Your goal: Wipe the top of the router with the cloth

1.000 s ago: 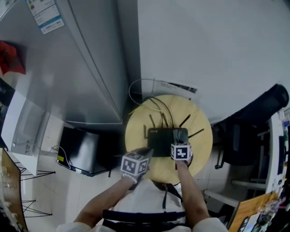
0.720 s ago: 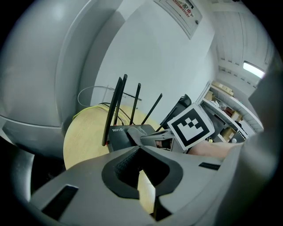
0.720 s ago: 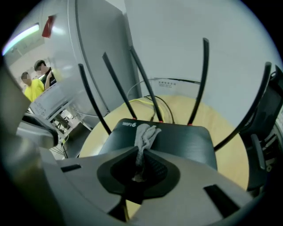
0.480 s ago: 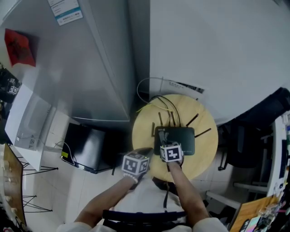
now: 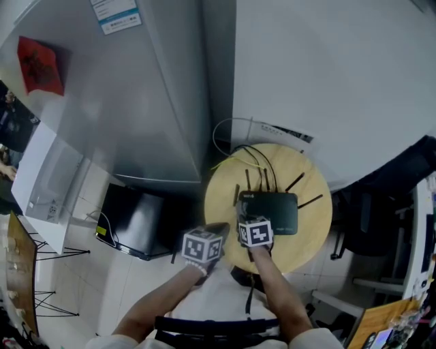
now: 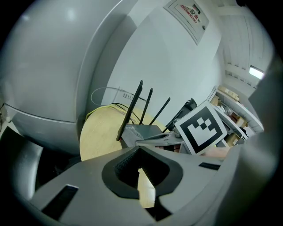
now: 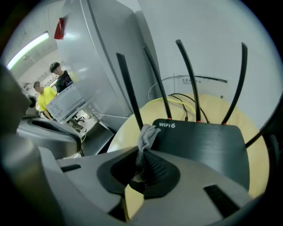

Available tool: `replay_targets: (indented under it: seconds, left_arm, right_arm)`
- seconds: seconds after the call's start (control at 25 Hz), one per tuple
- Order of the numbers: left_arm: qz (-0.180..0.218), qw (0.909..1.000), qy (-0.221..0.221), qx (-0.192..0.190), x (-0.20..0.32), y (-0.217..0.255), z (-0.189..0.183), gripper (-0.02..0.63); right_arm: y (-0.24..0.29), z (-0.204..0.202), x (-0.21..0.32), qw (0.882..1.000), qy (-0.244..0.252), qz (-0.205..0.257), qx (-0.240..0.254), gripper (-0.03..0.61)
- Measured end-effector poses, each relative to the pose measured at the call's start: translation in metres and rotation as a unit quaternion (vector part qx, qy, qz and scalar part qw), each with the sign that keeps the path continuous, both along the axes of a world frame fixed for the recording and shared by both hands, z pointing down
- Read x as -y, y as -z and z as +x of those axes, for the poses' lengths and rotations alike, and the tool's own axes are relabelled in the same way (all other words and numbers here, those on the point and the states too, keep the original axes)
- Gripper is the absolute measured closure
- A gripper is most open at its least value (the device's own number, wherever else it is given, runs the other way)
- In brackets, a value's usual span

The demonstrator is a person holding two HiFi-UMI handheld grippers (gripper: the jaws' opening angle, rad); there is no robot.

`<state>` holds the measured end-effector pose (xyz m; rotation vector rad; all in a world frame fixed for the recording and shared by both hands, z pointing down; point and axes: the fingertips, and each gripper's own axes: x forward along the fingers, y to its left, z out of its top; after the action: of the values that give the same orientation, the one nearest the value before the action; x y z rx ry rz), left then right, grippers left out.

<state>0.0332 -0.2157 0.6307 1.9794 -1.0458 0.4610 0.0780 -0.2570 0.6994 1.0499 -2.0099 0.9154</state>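
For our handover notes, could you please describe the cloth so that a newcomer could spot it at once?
On the round wooden table lies a black WiFi 6 router. At its near left corner the right hand-held gripper pinches a small grey cloth, the only soft, crumpled thing among stiff black antennas and cables.

This looks like an office or similar workplace. A tall grey metal cabinet point(image 5: 129, 102) carries a white printed label point(image 5: 114, 13); a black swivel chair point(image 5: 371, 218) stands beside a round pale wooden table point(image 5: 225, 198) holding a black router with upright antennas point(image 5: 276, 213). The floor is pale tiles point(image 5: 75, 286). A ceiling strip light point(image 7: 26, 48) glows above two people point(image 7: 53, 84) standing at a white counter point(image 7: 66, 103).
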Motion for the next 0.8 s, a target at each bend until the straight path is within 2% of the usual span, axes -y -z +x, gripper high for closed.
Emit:
replay_targets:
  seconds: [0.32,0.8]
  left_arm:
    - [0.001,0.9998,-0.007,-0.016,0.003,0.002,0.016,0.617]
    - [0.0,0.9989,-0.04,-0.024,0.006,0.001,0.051,0.617]
  right_arm:
    - [-0.01,0.034,-0.003,1.0,-0.025,-0.018,-0.008,0.54]
    - [-0.013,0.15,-0.002,0.992,-0.119,-0.006,-0.038,0.54]
